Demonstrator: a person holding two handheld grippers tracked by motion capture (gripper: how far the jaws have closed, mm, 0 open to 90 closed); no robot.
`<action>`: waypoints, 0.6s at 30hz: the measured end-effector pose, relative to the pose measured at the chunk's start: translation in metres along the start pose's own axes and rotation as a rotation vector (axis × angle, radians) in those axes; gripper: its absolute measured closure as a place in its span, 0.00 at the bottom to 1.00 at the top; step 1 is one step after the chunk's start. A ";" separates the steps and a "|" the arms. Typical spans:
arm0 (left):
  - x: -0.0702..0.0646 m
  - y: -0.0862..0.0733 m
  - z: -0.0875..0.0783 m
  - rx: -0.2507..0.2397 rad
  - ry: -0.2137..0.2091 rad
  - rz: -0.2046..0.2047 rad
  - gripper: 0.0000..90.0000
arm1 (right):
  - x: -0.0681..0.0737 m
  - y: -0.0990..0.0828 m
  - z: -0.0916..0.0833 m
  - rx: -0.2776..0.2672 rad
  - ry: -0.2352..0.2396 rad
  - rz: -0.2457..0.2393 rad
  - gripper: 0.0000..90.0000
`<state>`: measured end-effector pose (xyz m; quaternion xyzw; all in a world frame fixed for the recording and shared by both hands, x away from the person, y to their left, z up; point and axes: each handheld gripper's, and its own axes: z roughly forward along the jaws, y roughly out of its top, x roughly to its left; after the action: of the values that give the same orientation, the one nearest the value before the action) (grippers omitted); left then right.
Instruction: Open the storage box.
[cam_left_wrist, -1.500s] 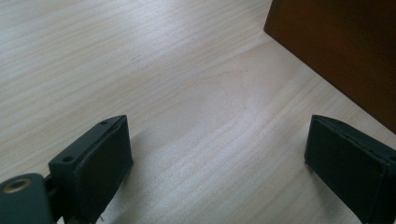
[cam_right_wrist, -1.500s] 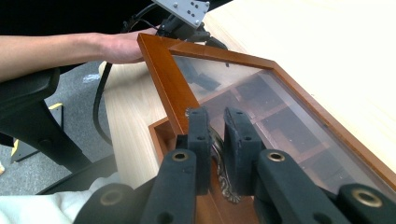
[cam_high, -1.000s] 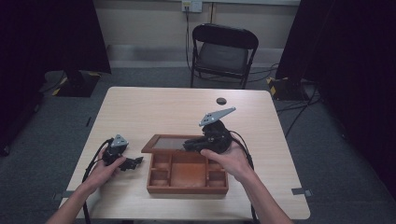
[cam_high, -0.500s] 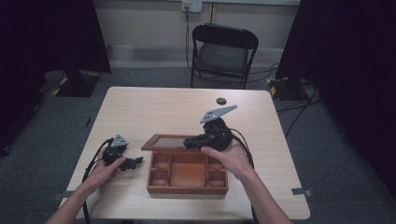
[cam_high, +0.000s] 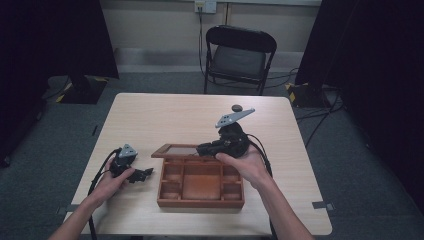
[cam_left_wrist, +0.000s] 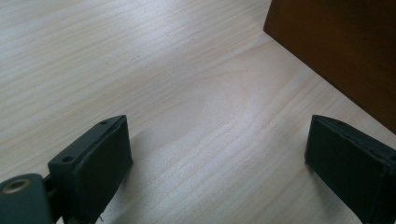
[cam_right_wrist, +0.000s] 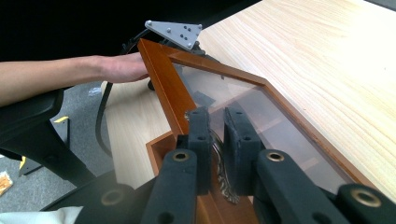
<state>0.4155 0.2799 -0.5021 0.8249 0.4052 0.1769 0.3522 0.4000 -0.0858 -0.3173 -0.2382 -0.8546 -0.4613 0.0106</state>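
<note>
The right tool (cam_right_wrist: 215, 140) is clamped shut on a small ornate metal latch (cam_right_wrist: 219, 161) at the edge of a wooden box's glass-paned lid (cam_right_wrist: 261, 116), holding the lid raised and tilted. The wooden box (cam_high: 200, 182) (divided into several compartments) sits near the front of the tabletop (cam_high: 165, 117). The left tool (cam_high: 145, 173) rests on the tabletop just left of the box, jaws wide apart with nothing between them.

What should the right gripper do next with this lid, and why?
Probably swing the lid further back. The right gripper is shut on the metal latch at its front edge, the lid is raised off the wooden box, and the left gripper rests open alongside.
</note>
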 end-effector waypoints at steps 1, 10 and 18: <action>0.000 0.000 0.000 0.000 0.000 0.000 0.07 | 0.000 0.001 0.000 0.002 0.003 0.001 0.92; 0.000 0.000 0.000 0.000 -0.001 0.000 0.07 | -0.004 0.006 -0.002 -0.002 0.003 0.008 0.92; 0.000 0.000 0.000 0.000 -0.001 0.000 0.07 | -0.006 0.008 -0.002 -0.004 0.006 0.013 0.92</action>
<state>0.4157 0.2799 -0.5022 0.8250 0.4050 0.1768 0.3524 0.4083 -0.0862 -0.3117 -0.2422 -0.8520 -0.4638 0.0156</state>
